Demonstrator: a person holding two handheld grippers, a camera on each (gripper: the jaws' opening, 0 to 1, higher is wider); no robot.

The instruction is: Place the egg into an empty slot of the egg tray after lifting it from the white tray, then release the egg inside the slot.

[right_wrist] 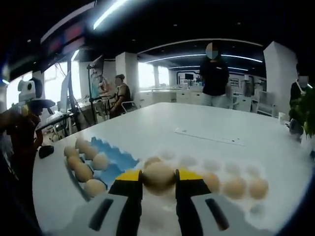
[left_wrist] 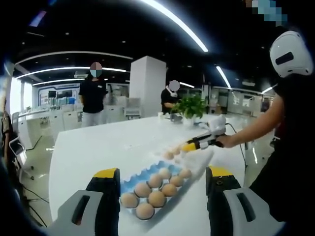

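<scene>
In the right gripper view, the right hand-held gripper (right_wrist: 158, 181) has its two yellow-tipped jaws closed against the sides of an egg (right_wrist: 158, 176), which sits pinched between them just above the white tray (right_wrist: 246, 206). The white tray lies on the near part of the white bench (right_wrist: 197, 123) and holds more eggs to the right of the held one; its pale slots are blurred, so how many are filled is hard to say. To the left, just beside the white tray, is the blue egg tray (right_wrist: 115, 157), with eggs along its left side and bare blue slots on the side nearer the gripper.

In the left gripper view, the left hand-held gripper (left_wrist: 162, 179) is held wide open with nothing between its jaws, above the near end of the blue egg tray (left_wrist: 142, 177), which carries a cluster of eggs. Farther along the bench (left_wrist: 98, 142), the right hand-held gripper (left_wrist: 189, 146) reaches in from the right over the white tray (left_wrist: 202, 160), held by a person's hand (left_wrist: 227, 141). A potted plant (left_wrist: 189, 107) stands at the far end of the bench.
</scene>
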